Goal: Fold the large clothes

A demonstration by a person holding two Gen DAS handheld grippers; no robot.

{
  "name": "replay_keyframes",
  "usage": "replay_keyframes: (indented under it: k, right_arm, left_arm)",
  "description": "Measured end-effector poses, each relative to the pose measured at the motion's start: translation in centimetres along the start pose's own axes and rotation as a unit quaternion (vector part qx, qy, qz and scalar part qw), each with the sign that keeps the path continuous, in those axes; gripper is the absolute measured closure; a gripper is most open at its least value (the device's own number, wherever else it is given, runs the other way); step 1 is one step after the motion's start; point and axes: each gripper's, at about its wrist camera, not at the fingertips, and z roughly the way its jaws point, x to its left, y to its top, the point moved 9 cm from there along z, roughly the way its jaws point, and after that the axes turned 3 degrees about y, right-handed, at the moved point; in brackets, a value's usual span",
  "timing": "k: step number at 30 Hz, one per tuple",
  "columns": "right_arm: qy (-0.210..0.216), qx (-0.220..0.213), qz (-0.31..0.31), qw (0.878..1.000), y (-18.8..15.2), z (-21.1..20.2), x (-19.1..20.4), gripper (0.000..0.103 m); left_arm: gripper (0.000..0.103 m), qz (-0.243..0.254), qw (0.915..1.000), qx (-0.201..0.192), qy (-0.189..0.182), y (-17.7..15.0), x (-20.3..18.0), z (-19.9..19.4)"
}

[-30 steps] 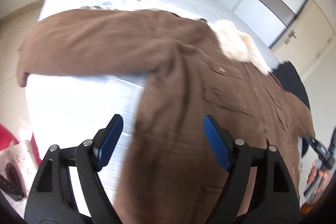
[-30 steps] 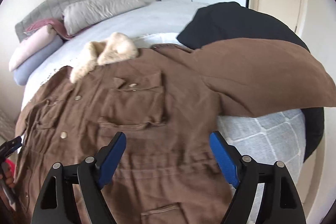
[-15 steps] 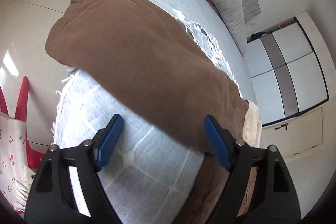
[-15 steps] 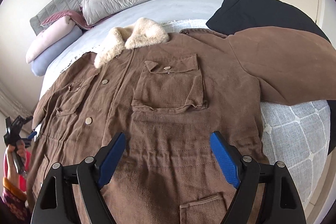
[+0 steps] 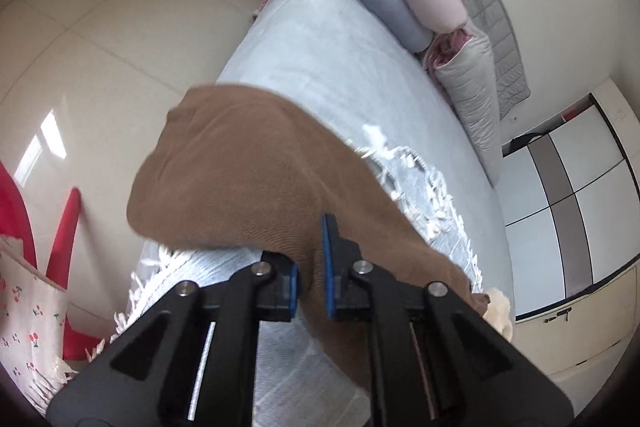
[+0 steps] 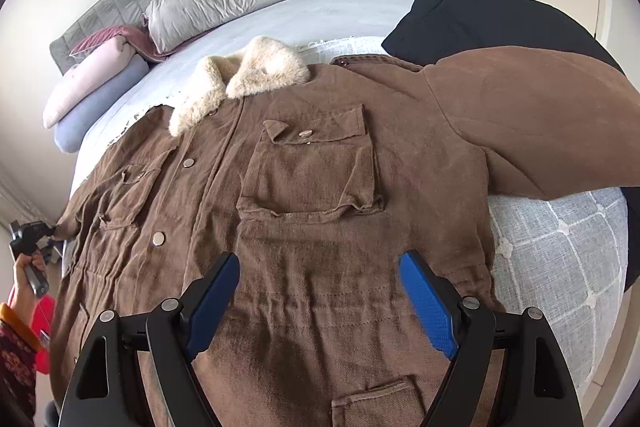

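The big brown coat (image 6: 312, 227) lies flat, front up, on the bed (image 6: 352, 7), its fluffy collar (image 6: 244, 75) toward the pillows (image 6: 216, 3). The left gripper (image 5: 311, 277) pinches the coat's sleeve (image 5: 248, 179) at the bed's edge. The right gripper (image 6: 320, 303) hangs spread wide above the coat, holding nothing. To fold well, the sleeve should be lifted and laid straight across the coat's chest. The coat's chest pocket (image 6: 312, 167) looks flat and buttoned; what is inside cannot be told.
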Motion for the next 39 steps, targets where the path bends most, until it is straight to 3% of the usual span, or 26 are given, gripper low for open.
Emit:
replay_keyframes:
  k: [5,8,9,11,12,13,16,18,21,24,26,27,28,30,33,39]
  right_arm:
    - [0.002,0.002,0.008,1.000,0.0,0.1,-0.4,0.019]
    - [-0.001,0.010,-0.011,1.000,-0.2,-0.2,0.4,0.019]
    - [0.007,0.012,-0.020,1.000,-0.3,-0.3,0.9,0.019]
    - [0.026,0.017,-0.047,0.998,-0.3,-0.7,2.7,0.019]
    - [0.031,0.018,-0.056,0.998,-0.1,-0.8,3.5,0.019]
    - [0.040,0.024,-0.069,0.996,0.1,-0.7,4.9,0.019]
    - [0.077,0.058,-0.088,0.991,1.1,0.5,8.8,0.019]
    - [0.094,0.079,-0.097,0.988,2.0,1.9,11.5,0.019]
    - [0.125,0.100,-0.125,0.979,4.1,5.4,17.6,0.019]
    - [0.123,0.083,-0.162,0.976,5.9,9.5,22.8,0.020]
    - [0.122,0.067,-0.182,0.973,7.2,12.4,25.8,0.021]
    - [0.122,0.062,-0.190,0.972,7.6,13.9,27.2,0.025]
    - [0.122,0.059,-0.198,0.971,7.9,14.9,28.1,0.030]
    - [0.119,0.056,-0.225,0.966,8.6,18.2,31.0,0.056]
    - [0.116,0.067,-0.250,0.959,9.2,22.9,34.5,0.076]
    - [0.084,0.090,-0.239,0.963,11.0,32.1,37.6,0.082]
  left_arm:
    - [0.093,0.055,0.9942,-0.080,-0.047,2.0,-5.8,-5.2]
    - [0.092,0.060,0.9923,-0.084,-0.069,1.6,-6.3,-5.7]
    - [0.088,0.053,0.9931,-0.074,-0.074,1.3,-5.6,-5.2]
    - [0.070,0.015,0.9960,-0.050,-0.072,0.8,-3.0,-3.6]
    - [0.053,-0.011,0.9970,-0.033,-0.069,0.5,-1.2,-2.6]
    - [0.048,-0.034,0.9971,-0.015,-0.066,0.2,0.3,-1.5]
    - [0.048,-0.081,0.9943,0.049,-0.048,-1.1,4.0,2.1]
    - [0.048,-0.104,0.9907,0.071,-0.050,-1.6,5.2,3.7]
    - [0.049,-0.129,0.9877,0.056,-0.068,-0.6,5.7,4.7]
    - [0.050,-0.139,0.9877,0.034,-0.063,0.7,5.7,5.4]
    - [0.072,-0.146,0.9872,0.026,-0.061,1.2,5.8,5.9]
    - [0.086,-0.148,0.9868,0.025,-0.061,1.5,5.9,6.2]
    - [0.090,-0.151,0.9857,0.020,-0.071,1.7,5.9,6.3]
    - [0.092,-0.146,0.9847,-0.001,-0.094,2.3,5.5,5.5]
    - [0.092,-0.104,0.9865,-0.041,-0.119,2.9,4.5,3.8]
    - [0.092,-0.068,0.9894,-0.063,-0.112,3.1,5.0,3.4]
